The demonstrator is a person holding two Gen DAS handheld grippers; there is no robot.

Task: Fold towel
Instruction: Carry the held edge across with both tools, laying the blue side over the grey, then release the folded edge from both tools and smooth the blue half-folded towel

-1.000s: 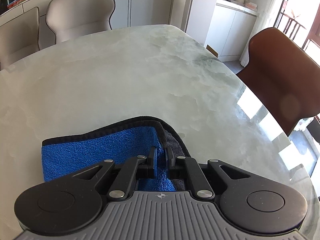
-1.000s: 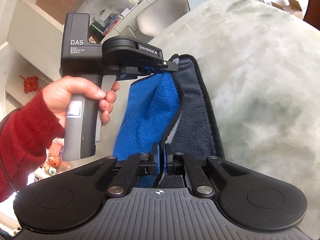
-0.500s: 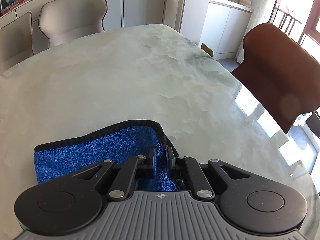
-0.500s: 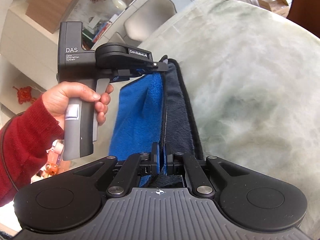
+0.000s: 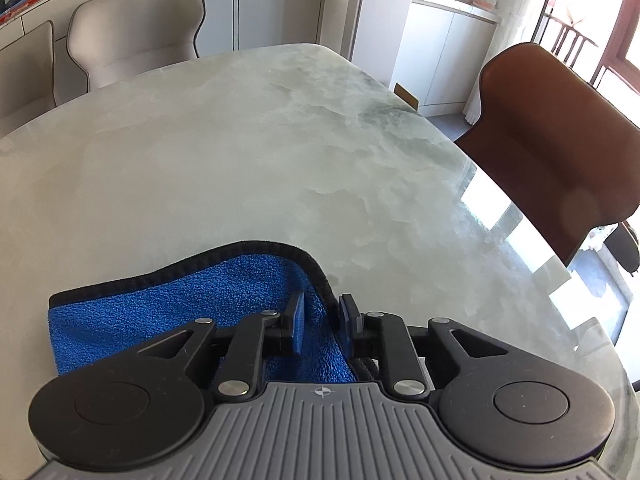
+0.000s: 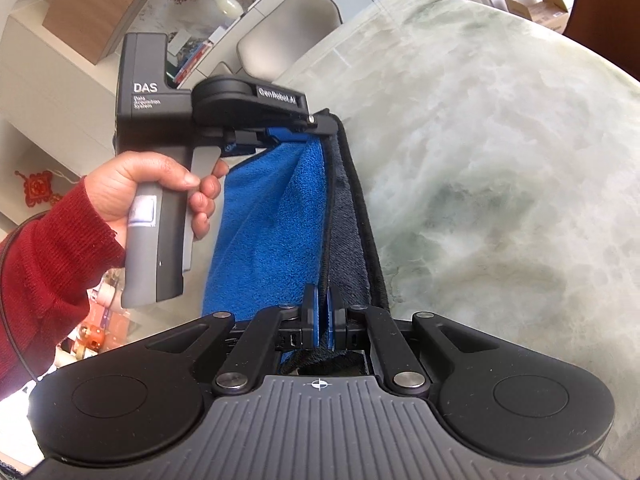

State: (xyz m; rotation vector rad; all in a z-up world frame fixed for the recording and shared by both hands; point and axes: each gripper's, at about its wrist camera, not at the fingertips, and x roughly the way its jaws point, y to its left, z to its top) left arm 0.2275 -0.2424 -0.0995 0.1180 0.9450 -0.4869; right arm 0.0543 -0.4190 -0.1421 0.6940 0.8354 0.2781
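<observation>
The right gripper (image 6: 319, 322) pinches the one blue towel (image 6: 272, 232), the left gripper (image 5: 322, 322) has just been opening with its black-edged corner between loose fingers, on one pale marble table (image 5: 240, 152) ringed by two cream chairs (image 5: 136, 28) and one brown chair (image 5: 560, 136).
</observation>
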